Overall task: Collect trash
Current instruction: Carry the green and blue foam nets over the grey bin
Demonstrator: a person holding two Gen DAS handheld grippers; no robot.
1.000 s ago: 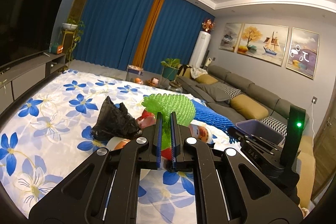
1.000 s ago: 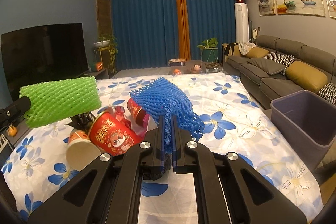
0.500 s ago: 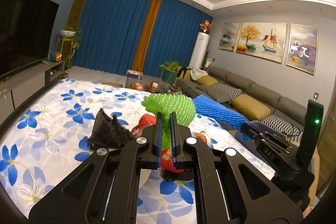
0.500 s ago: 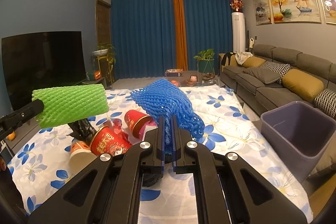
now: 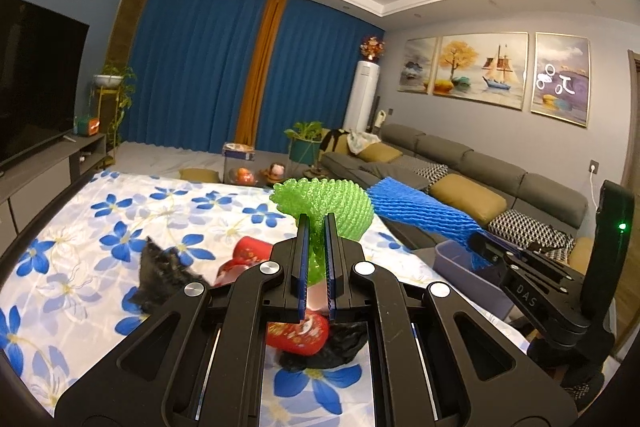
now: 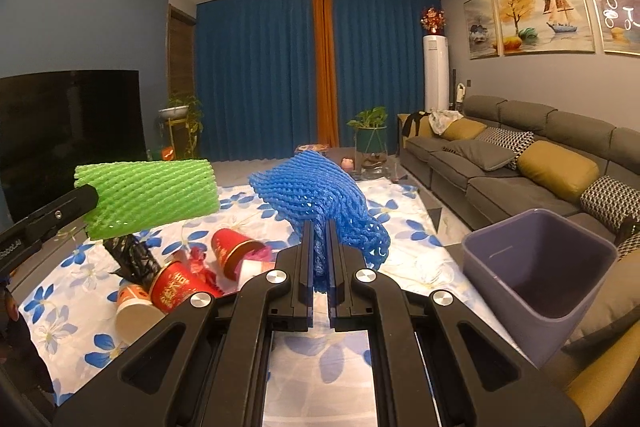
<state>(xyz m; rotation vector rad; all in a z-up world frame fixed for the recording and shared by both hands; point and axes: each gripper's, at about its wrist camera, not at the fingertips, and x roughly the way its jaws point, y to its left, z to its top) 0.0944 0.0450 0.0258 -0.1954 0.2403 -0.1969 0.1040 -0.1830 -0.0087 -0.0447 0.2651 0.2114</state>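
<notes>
Nearest, the right gripper (image 6: 319, 259) clenches a blue foam net (image 6: 320, 191) above the floral table; the left gripper (image 5: 315, 259) clenches a green foam net (image 5: 326, 207). Carry both rightward over the purple bin (image 6: 536, 267) before releasing. Red cups (image 6: 232, 251) lie farther left.

The letters "DAS" are printed in pale type on the black body of the right gripper (image 5: 486, 247), seen from the left wrist view. A red paper cup (image 6: 178, 285) lying on the flowered cloth carries gold Chinese characters, too small and tilted to read reliably. No other text is readable.
</notes>
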